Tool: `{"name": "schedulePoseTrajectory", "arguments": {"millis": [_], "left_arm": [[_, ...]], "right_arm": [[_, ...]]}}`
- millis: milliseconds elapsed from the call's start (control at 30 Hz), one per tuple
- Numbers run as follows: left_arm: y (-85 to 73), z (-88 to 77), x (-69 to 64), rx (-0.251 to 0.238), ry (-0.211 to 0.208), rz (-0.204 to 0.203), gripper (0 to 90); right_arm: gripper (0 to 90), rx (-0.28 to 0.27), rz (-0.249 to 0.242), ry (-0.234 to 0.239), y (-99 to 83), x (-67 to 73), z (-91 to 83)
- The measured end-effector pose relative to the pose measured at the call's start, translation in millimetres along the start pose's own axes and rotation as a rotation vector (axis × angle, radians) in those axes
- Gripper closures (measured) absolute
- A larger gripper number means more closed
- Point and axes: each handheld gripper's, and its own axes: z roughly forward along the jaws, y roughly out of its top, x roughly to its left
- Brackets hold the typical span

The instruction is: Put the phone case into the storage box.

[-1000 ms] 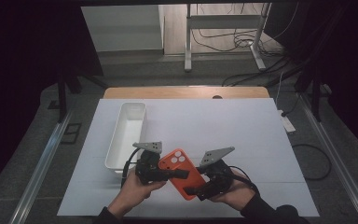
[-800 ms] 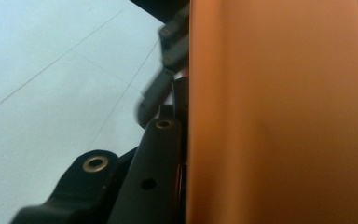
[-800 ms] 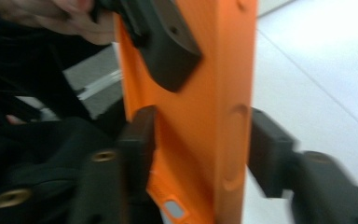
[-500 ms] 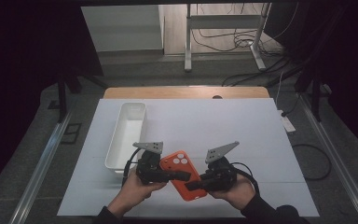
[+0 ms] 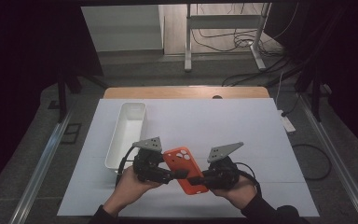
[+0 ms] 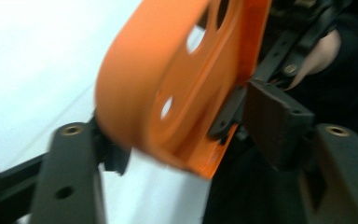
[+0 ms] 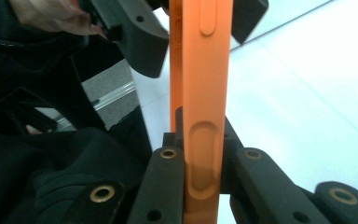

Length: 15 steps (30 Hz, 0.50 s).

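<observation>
A: At the near edge of the white table (image 5: 242,126), what sits between the two hands?

B: An orange phone case (image 5: 186,170), raised off the sheet and tilted, its camera cut-outs toward the far end. The right gripper (image 5: 196,178) pinches its lower edge; in the right gripper view the jaws clamp flat against both sides of the case's rim (image 7: 204,154).

A: And the left gripper (image 5: 176,174)?

B: Its jaws have just been opening. In the left gripper view the case (image 6: 177,84) hangs between them: one jaw stands clear of it with a gap, and the other is blurred, so contact there is hard to tell. The grip looks released.

A: So the case hangs from the right one alone?

B: As far as the frames show, yes.

A: Anything else on the table?

B: A white tray (image 5: 119,140), long and narrow, well apart on the left side, beyond the left hand (image 5: 129,186). The right hand (image 5: 235,189) rests low near the table's front edge.
</observation>
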Motion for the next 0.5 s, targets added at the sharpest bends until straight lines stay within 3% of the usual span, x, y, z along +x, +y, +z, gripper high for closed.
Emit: {"name": "schedulePoseTrajectory", "arguments": {"millis": [167,233,400,500], "left_arm": [[0.0,-2.2,-0.8,0.024,0.124,0.029,14.1],[-0.2,-4.2,-0.1,0.02,0.147,0.03,9.1],[-0.9,-9.2,2.8,0.015,0.205,0.017,2.4],[-1.8,-10.6,3.4,0.035,0.275,0.022,0.0]], "right_arm": [[84.3,-0.004,0.012,-0.035,-1.1,-4.0,-2.4],[84.2,-0.006,0.026,-0.044,-1.9,-6.2,-3.4],[84.1,-0.018,0.039,-0.065,-3.4,-10.4,-6.5],[84.2,-0.026,0.047,-0.082,-3.9,-12.5,-8.6]]}}
